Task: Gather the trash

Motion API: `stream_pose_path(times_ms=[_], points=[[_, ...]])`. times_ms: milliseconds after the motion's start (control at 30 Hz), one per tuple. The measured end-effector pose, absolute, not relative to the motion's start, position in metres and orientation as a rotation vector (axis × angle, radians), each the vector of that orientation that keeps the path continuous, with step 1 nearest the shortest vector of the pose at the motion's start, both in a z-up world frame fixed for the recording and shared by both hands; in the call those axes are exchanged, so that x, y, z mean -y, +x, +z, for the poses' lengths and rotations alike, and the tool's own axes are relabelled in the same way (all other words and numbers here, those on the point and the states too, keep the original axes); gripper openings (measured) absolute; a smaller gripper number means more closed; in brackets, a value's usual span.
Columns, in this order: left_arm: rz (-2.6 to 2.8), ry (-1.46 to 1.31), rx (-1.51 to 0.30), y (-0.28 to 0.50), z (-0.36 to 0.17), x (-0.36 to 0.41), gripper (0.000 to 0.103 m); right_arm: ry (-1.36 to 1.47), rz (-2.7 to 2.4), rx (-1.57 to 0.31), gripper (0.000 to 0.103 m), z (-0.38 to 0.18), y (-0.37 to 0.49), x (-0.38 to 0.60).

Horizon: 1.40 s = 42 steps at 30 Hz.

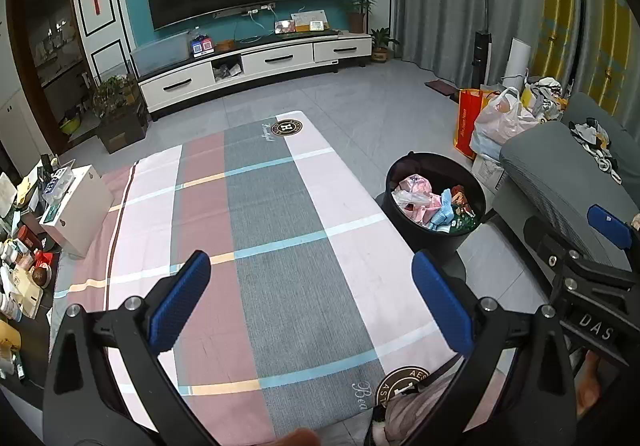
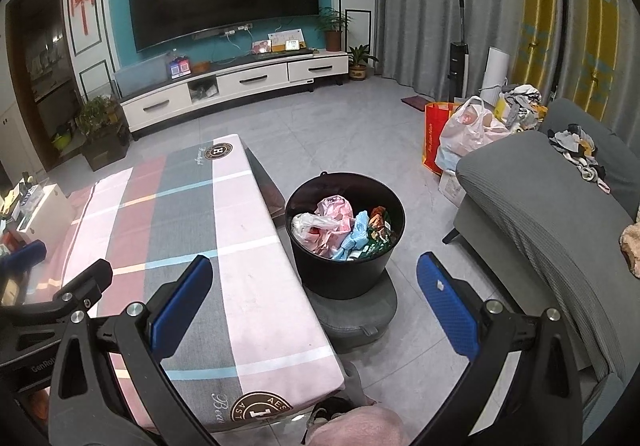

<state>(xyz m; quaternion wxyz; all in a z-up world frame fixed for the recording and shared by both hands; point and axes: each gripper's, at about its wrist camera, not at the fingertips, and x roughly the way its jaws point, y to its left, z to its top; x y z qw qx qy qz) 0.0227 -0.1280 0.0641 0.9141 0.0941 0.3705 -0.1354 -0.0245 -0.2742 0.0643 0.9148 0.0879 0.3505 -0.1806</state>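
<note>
We held both grippers, left (image 1: pixel 310 302) and right (image 2: pixel 314 304), spread and empty; the bin (image 2: pixel 345 274) seemingly lay nearer our right.

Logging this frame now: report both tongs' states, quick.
Left tongs: open, holding nothing, over the checked tablecloth.
Right tongs: open, holding nothing, near the black bin.
</note>
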Motion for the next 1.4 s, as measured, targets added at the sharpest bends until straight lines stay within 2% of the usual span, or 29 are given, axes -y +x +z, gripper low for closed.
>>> stream_pose_path(times_ms=[1400], points=[[-0.294,0.195,-0.781,0.026,0.057,0.132,0.1,0.188,-0.395,-0.729,0.1,0.061,-0.031,0.286]])
